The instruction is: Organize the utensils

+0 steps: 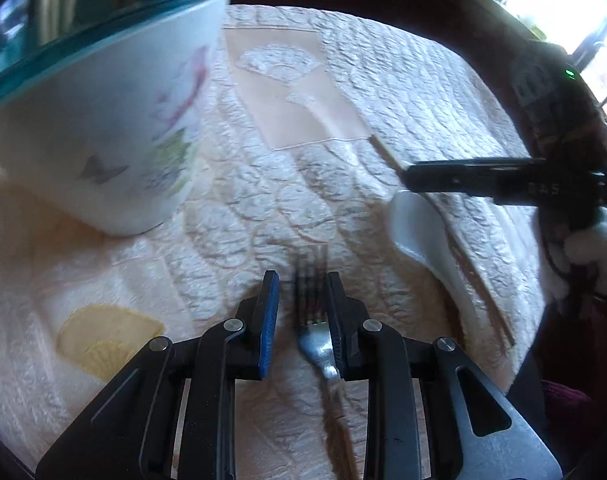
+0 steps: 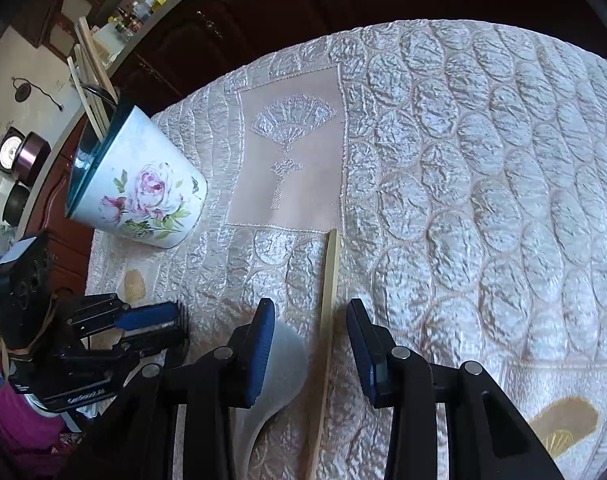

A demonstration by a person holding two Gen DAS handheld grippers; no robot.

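Note:
A metal fork (image 1: pixel 315 344) lies on the quilted cloth between the open fingers of my left gripper (image 1: pixel 301 284), close to the right finger. A white ceramic spoon (image 1: pixel 417 236) and a wooden chopstick (image 1: pixel 483 280) lie to its right. My right gripper (image 2: pixel 310 312) is open over the chopstick (image 2: pixel 328 300), with the spoon (image 2: pixel 281 364) under its left finger. A floral holder cup with a teal rim (image 2: pixel 139 184) stands at the left and holds several chopsticks (image 2: pixel 89 76). The cup also shows in the left wrist view (image 1: pixel 103 128). The right gripper shows there too (image 1: pixel 407 178).
The table is covered by a white quilted cloth (image 2: pixel 483 200) with a beige fan panel (image 2: pixel 291 152). Dark wooden cabinets (image 2: pixel 243 12) stand behind the table. The left gripper shows in the right wrist view (image 2: pixel 179 324). A yellow fan patch (image 1: pixel 107 340) lies near the front left.

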